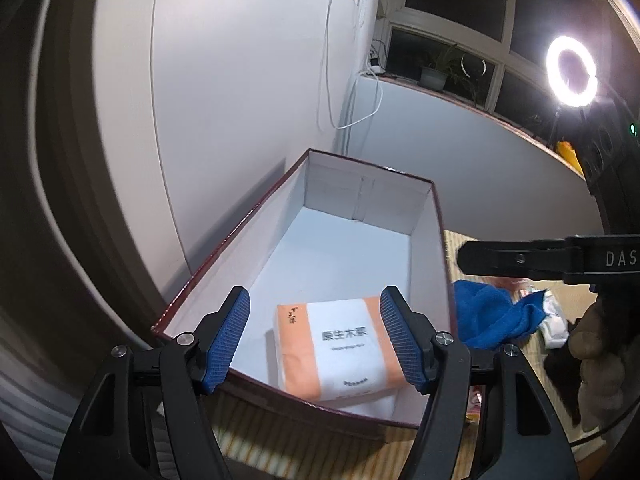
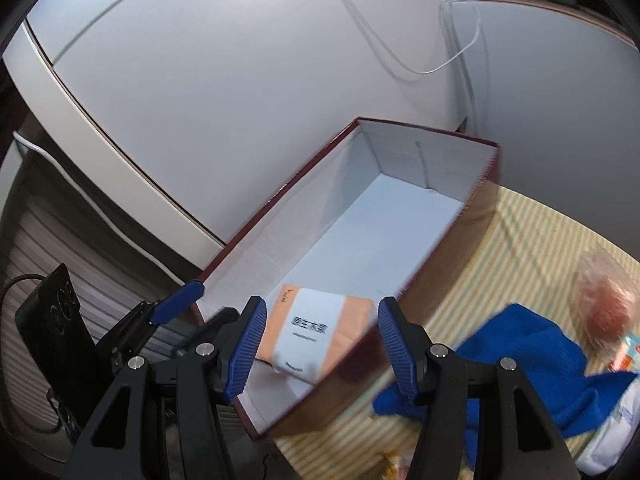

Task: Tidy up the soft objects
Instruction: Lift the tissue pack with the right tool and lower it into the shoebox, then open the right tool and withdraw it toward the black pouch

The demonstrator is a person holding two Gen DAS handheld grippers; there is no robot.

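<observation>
An orange-and-white tissue pack [image 1: 340,344] lies flat on the white floor of a long box [image 1: 240,248] with dark red outer walls, at its near end. My left gripper [image 1: 315,308] hovers over that end, open; its blue pads flank the pack without pressing on it. In the right wrist view the same pack [image 2: 316,332] shows inside the box [image 2: 280,208]. My right gripper [image 2: 322,312] stands open above the box's near right wall with nothing between its fingers. A crumpled blue cloth [image 2: 520,360] lies on the mat just right of the box.
The box stands on a striped mat [image 2: 520,248] against a white wall. Beside the cloth lie a clear-wrapped pinkish packet [image 2: 604,300] and a white packet [image 2: 616,432]. A black phone [image 2: 52,328] stands at the left. A ring light [image 1: 572,72] glows at the upper right.
</observation>
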